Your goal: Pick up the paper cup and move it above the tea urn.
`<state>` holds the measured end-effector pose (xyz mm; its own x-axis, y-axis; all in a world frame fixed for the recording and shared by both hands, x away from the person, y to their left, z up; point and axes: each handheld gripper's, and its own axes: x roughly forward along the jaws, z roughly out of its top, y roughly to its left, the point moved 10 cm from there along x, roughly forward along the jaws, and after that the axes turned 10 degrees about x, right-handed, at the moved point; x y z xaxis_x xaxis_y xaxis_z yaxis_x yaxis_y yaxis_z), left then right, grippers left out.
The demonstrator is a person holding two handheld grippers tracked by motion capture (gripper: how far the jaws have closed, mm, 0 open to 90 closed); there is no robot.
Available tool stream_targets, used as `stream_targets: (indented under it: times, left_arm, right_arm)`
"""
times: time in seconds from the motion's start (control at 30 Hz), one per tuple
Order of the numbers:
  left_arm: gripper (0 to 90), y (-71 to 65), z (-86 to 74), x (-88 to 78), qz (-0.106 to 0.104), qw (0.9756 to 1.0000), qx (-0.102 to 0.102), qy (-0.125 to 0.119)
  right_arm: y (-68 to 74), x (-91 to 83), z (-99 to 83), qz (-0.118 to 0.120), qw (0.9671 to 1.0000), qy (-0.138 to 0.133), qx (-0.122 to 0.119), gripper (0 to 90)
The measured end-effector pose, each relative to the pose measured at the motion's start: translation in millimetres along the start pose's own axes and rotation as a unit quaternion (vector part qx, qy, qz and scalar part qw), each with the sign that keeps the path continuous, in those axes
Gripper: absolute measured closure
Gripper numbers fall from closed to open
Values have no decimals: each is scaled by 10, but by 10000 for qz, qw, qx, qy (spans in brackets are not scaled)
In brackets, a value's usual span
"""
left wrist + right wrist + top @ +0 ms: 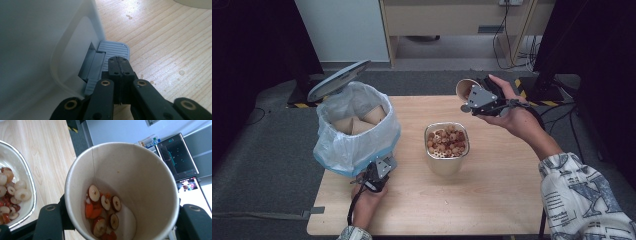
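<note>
The right hand-held gripper is clamped on a paper cup, one jaw on each side of the cup wall. The cup is held above the far right part of the desk, tipped so that its mouth faces the gripper's own camera. Sliced dried fruit lies in the low side of the cup. Below the gripper and nearer the person stands a metal container full of similar slices.

The left hand-held gripper has its jaws together, with nothing between them. Their tips rest on the grey pedal at the foot of a white bin. The bin stands directly ahead of this gripper, lined with a plastic bag, its lid raised. Used paper cups already lie inside.

Judged risks from this state:

- The paper wall is thin. Excess jaw pressure can crush the cup and let it slip.
- The slices sit close to the low side. Further tilt away from the container or bin can spill them onto the desk.
- The closed jaws bear on a narrow ribbed pedal. If they slide off, the lid probably drops and blocks the bin.
- Pedal pressure applied off-centre can shift the light bin across the desk.
</note>
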<state>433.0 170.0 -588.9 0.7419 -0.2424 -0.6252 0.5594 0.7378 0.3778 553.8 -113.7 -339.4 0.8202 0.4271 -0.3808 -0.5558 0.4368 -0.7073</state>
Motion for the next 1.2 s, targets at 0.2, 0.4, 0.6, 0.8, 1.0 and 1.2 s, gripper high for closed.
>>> stream_targets:
  times: [0.2, 0.4, 0.6, 0.8, 1.0, 1.2]
  left_arm:
    - [892, 6, 0, -1, 10, 10000, 27, 4]
    - [891, 4, 0, -1, 0, 10000, 24, 8]
    - [891, 3, 1, 0, 3, 10000, 24, 12]
    - [892, 4, -1, -2, -2, 10000, 31, 26]
    - [891, 4, -1, -2, -4, 10000, 28, 26]
    - [892, 5, 0, -2, -4, 10000, 27, 26]
  right_arm:
    - [5, -9, 45, -85, 9993, 129, -340, 357]
    - [32, -21, 122, -131, 9973, 180, -698, 358]
    - [0, -47, 162, -285, 9942, 258, -1008, 358]
    - [5, -56, 199, -361, 9904, 329, -1296, 359]
    - [-1, -72, 257, -396, 9900, 293, -1321, 359]
    - [7, -71, 279, -398, 9894, 298, -1364, 359]
